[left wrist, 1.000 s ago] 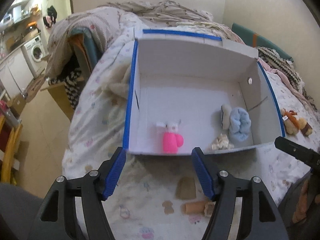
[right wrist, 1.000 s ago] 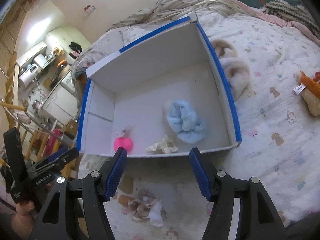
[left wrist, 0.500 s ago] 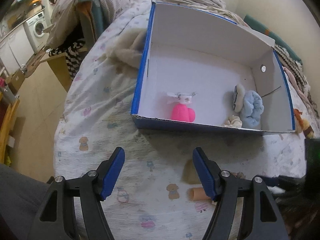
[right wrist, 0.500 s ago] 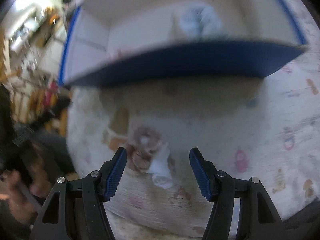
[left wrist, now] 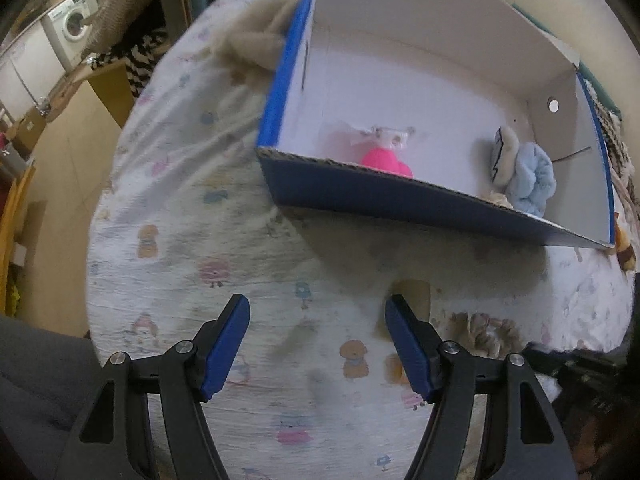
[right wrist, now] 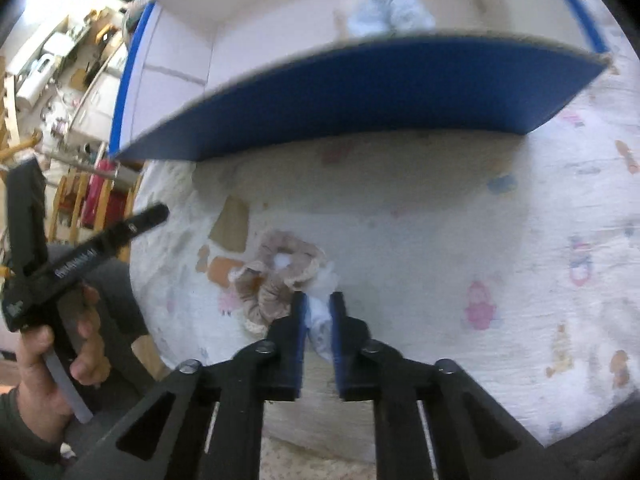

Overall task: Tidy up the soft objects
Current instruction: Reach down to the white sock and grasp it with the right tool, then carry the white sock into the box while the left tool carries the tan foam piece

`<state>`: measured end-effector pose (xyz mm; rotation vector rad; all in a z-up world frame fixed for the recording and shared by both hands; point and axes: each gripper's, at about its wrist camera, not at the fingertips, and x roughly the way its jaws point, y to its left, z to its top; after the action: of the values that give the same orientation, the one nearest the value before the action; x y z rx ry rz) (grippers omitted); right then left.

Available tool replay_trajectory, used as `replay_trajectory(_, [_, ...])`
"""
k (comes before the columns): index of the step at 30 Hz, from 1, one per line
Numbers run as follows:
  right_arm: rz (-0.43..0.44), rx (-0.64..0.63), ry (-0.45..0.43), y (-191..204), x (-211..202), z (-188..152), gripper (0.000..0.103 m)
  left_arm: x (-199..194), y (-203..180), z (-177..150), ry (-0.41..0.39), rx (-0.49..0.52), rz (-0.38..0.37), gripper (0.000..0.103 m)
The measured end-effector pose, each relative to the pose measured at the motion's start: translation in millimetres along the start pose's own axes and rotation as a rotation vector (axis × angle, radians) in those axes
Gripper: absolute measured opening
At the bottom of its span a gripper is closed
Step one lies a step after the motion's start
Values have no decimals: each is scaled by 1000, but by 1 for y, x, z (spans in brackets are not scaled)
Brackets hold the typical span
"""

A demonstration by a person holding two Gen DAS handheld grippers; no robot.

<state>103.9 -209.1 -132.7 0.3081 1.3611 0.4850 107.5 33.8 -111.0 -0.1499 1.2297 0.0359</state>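
Observation:
A blue-edged white cardboard box [left wrist: 400,196] [right wrist: 360,92] lies on the printed bed sheet. Inside it are a pink soft item [left wrist: 386,158], a light blue scrunchie [left wrist: 530,176] [right wrist: 390,8] and a small cream item [left wrist: 498,200]. In front of the box lie a beige scrunchie [right wrist: 280,268] [left wrist: 486,332] and a white soft piece [right wrist: 320,312]. My right gripper [right wrist: 318,300] is shut on the white piece, next to the beige scrunchie. My left gripper [left wrist: 318,312] is open and empty above the sheet, left of the scrunchie.
A cream fluffy item [left wrist: 256,36] lies by the box's left side. A brown plush toy [left wrist: 624,244] sits past the box's right corner. The bed edge drops to the floor at left, with a washing machine [left wrist: 72,24] beyond. The hand holding the left gripper [right wrist: 52,280] shows at left.
My right gripper has dropped to the sheet and closed on the white piece. My left gripper has pulled back and lower, away from the box, still open.

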Motion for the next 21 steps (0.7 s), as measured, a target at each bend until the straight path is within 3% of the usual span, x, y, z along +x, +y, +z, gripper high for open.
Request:
replay_trajectory(8, [-8,-37,-222,1,-62,4,7,10,-21,1,19,67,-26,67])
replay_trajectory(19, [-17,-24,-232,-1,-58,10,7,46,-56,0,90,173,-46,67])
replay_trajectory(21, [-21,-18,-229,-2,-56,10,7,49,-59,-2,101,189,-51,63])
